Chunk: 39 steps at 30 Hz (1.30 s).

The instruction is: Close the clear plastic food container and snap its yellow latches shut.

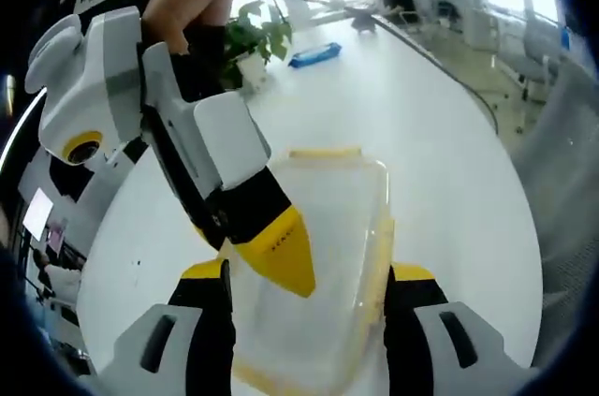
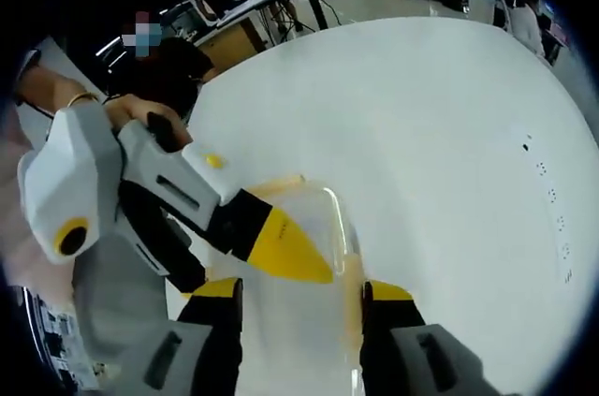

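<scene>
Lid's down on the clear plastic food container (image 1: 323,256), sitting on the white table (image 1: 449,134) — latching looks to be the work left. The left gripper (image 1: 309,298) stands spread, jaws astride the box. The right gripper (image 2: 299,307) is spread too, straddling it. Long axis runs away from the left gripper, yellow latch (image 1: 325,152) at the far end. Whether any latch is snapped — can't tell.

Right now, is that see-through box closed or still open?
Cannot tell for sure. The clear container has its lid lying flat on top, but both grippers crowd it and the yellow latches are too blurred to judge.
</scene>
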Available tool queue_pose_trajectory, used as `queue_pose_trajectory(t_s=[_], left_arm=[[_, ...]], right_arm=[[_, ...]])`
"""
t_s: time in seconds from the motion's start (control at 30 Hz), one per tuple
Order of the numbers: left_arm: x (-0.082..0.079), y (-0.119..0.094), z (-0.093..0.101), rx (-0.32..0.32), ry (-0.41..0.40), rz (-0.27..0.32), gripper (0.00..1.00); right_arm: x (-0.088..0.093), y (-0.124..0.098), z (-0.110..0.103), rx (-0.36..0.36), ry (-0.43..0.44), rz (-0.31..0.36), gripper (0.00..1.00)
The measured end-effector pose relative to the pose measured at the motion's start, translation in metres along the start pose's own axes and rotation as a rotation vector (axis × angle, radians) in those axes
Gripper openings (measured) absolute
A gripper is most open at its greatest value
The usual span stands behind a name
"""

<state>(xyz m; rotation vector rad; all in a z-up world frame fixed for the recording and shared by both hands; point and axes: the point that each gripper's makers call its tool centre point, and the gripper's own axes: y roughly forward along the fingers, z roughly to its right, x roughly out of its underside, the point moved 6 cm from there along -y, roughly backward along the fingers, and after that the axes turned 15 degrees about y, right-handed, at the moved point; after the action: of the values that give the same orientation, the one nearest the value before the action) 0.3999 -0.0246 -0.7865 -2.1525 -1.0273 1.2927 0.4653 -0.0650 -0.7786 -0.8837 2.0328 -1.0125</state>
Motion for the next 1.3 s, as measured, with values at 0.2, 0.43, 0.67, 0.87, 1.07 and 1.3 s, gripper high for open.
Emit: queue_pose_trajectory(t_s=[0.2, 0.43, 0.67, 0.87, 1.07, 1.3], left_arm=[[0.001, 0.001, 0.000, -0.003, -0.003, 0.006, 0.62], [0.000, 0.001, -0.001, -0.005, -0.003, -0.001, 0.62], [-0.001, 0.000, -0.001, 0.002, 0.001, -0.012, 0.63], [-0.002, 0.000, -0.001, 0.008, -0.003, -0.015, 0.63], [-0.002, -0.001, -0.002, 0.013, 0.000, -0.017, 0.63], [-0.004, -0.001, -0.004, 0.004, -0.068, 0.023, 0.65]], right_arm=[[0.000, 0.001, -0.001, -0.003, -0.011, 0.001, 0.49], [0.000, 0.001, -0.003, 0.017, -0.025, 0.017, 0.49], [0.002, 0.001, -0.008, 0.050, -0.017, 0.070, 0.52], [0.003, 0.001, -0.011, 0.084, -0.010, 0.118, 0.53], [0.001, -0.001, -0.013, 0.120, -0.003, 0.118, 0.53], [0.004, -0.003, -0.014, 0.145, 0.010, 0.148, 0.53]])
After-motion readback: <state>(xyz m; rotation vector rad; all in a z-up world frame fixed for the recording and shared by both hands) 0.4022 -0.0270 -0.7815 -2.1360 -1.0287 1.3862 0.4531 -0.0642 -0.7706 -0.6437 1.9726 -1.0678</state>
